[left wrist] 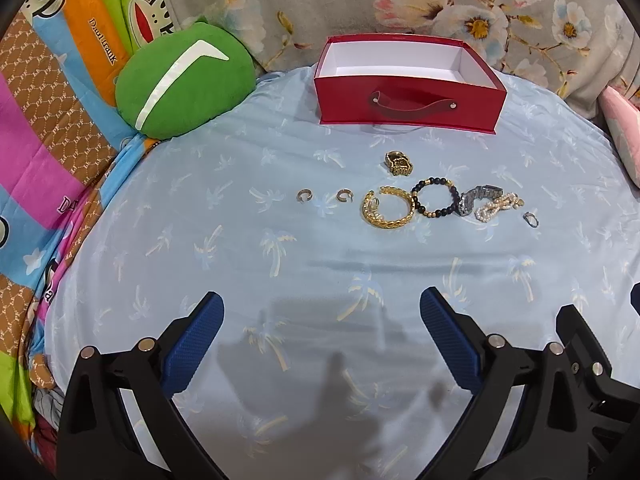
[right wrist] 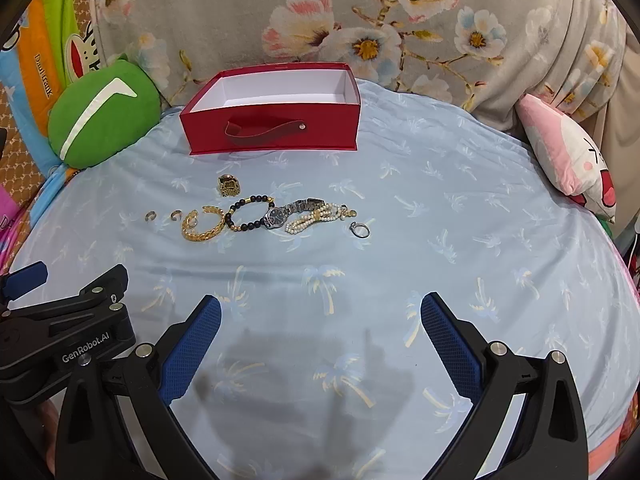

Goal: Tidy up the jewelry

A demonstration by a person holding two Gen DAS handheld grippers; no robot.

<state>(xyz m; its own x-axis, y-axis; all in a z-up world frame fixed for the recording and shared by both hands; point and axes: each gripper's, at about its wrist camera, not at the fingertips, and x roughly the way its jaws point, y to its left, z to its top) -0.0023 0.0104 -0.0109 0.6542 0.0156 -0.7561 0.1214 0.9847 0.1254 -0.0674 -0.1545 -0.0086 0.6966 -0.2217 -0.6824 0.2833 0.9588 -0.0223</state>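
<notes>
Jewelry lies in a row on a light blue palm-print sheet (left wrist: 280,280): two small ear cuffs (left wrist: 305,195), a gold bangle (left wrist: 387,209), a black bead bracelet (left wrist: 436,198), a silver watch (left wrist: 472,199), a pearl strand (left wrist: 498,206), a silver ring (left wrist: 531,219) and a gold ring (left wrist: 399,163). Behind them stands an open, empty red box (left wrist: 408,98). My left gripper (left wrist: 322,308) is open and empty, well short of the row. My right gripper (right wrist: 320,312) is open and empty, also short of the jewelry; the watch (right wrist: 278,216) and the silver ring (right wrist: 360,230) show ahead of it.
A green round cushion (left wrist: 184,84) lies at the back left. A pink plush pillow (right wrist: 568,160) lies at the right. A floral blanket (right wrist: 280,12) rises behind the box. The left gripper's body (right wrist: 60,328) sits beside my right gripper.
</notes>
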